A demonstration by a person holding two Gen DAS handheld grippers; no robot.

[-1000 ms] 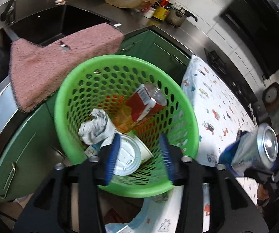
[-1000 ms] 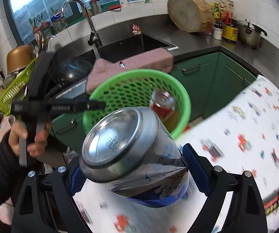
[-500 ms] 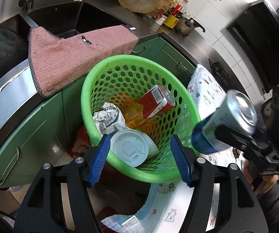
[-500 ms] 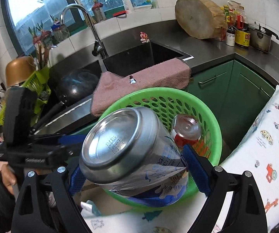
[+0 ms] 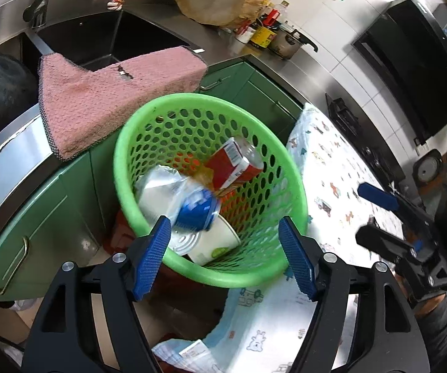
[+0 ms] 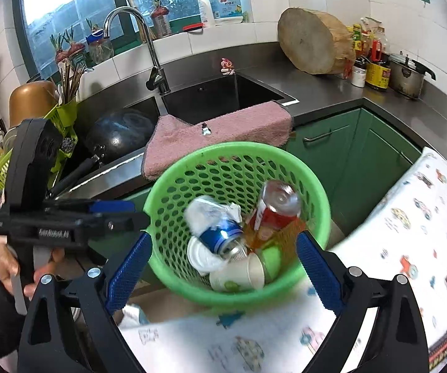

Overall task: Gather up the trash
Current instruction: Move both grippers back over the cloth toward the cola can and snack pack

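The blue can [image 6: 221, 235] lies tilted inside the green basket [image 6: 322, 217], on top of the white lid [image 6: 203, 256] and beside the red can [image 6: 274, 209], though motion blur softens its outline. The right gripper [image 6: 223, 272] hangs over the basket's near rim with its 2 fingers spread wide and holding nothing. The left gripper [image 5: 225, 256] sits at the near rim, fingers likewise apart, with a paper cup [image 5: 215, 244] visible between them.

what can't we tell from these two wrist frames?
- Blue-and-silver can: motion-blurred in both views; label unreadable.
- Green perforated basket: bottom hidden by trash; its support unseen.
- Left gripper: whether it holds the basket, unclear.
- White patterned tablecloth: cut off by the frame edge.
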